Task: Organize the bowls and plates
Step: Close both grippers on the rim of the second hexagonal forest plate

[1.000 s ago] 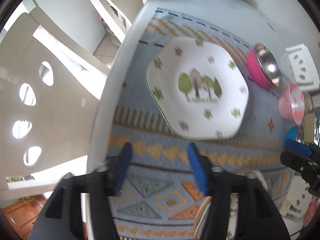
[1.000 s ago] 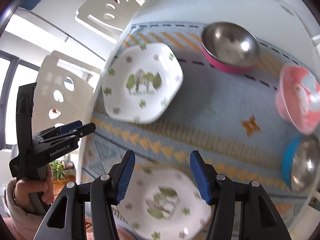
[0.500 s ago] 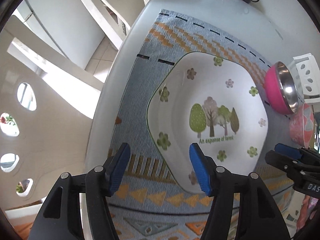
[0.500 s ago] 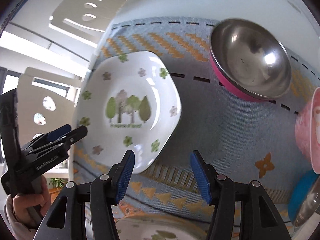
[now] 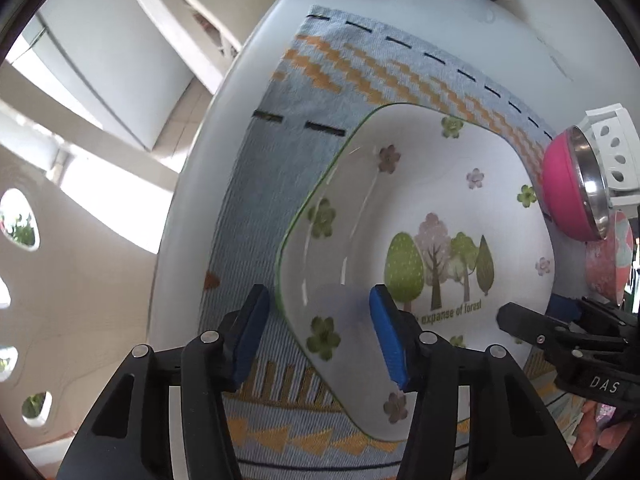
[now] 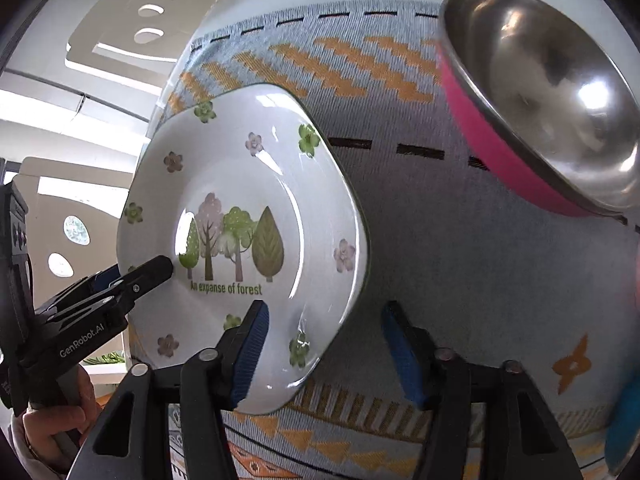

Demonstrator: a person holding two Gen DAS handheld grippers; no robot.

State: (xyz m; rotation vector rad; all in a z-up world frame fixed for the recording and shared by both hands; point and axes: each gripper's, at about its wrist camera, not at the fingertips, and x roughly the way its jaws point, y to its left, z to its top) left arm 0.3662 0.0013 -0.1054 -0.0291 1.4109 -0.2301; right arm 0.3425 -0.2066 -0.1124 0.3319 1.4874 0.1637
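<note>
Two grippers, left gripper [image 5: 318,336] and right gripper [image 6: 324,354], blue ribbed pads spread apart, each straddling an edge of the glossy white hexagonal forest-print plate [image 6: 244,216] on the woven blue-orange placemat [image 6: 460,264], beyond it a pink-walled steel bowl [image 6: 536,92], round white tabletop [image 5: 400,4].

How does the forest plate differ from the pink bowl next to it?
The forest plate is white, shallow and angular, printed with trees and flowers; the pink bowl is round, deep, steel-lined and unprinted. Both open grippers, left gripper and right gripper, straddle the plate's rim; nothing touches the bowl. Both sit empty on the woven mat.
</note>
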